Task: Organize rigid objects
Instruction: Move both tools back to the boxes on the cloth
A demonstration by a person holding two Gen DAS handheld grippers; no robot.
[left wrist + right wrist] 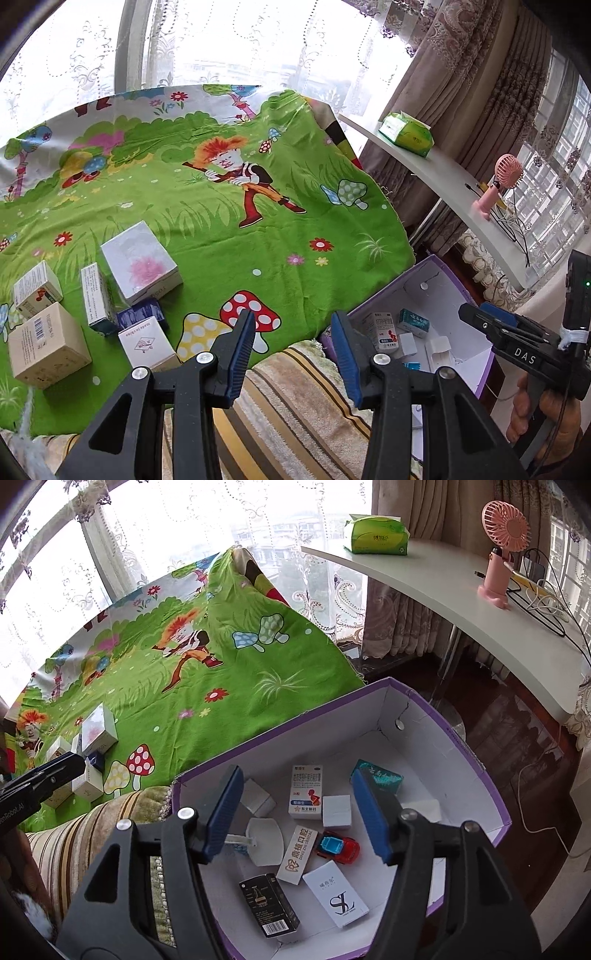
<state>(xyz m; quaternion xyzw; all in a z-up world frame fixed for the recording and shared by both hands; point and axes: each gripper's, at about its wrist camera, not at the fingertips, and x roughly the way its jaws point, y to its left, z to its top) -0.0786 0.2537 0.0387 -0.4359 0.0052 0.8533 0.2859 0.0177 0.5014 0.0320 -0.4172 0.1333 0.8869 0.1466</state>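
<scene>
A purple-edged cardboard box [461,738] sits open, its white inside holding small packs lying flat — a black carton [269,904], a white "SL" carton [335,893], an upright medicine box [306,792] and a red toy car [338,847]. More boxes cluster on the green cartoon cloth [229,236] — a white flowered box [142,264], a tan carton [46,345], a white "made in china" carton [147,343]

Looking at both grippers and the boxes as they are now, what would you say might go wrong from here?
1. The remaining boxes on the green cloth sit tightly clustered, so the open left gripper could knock neighbours while grasping one.
2. The purple storage box seems to overhang the striped cushion; dropped items might tip it.
3. The red toy car inside could be crushed under later boxes.
</scene>
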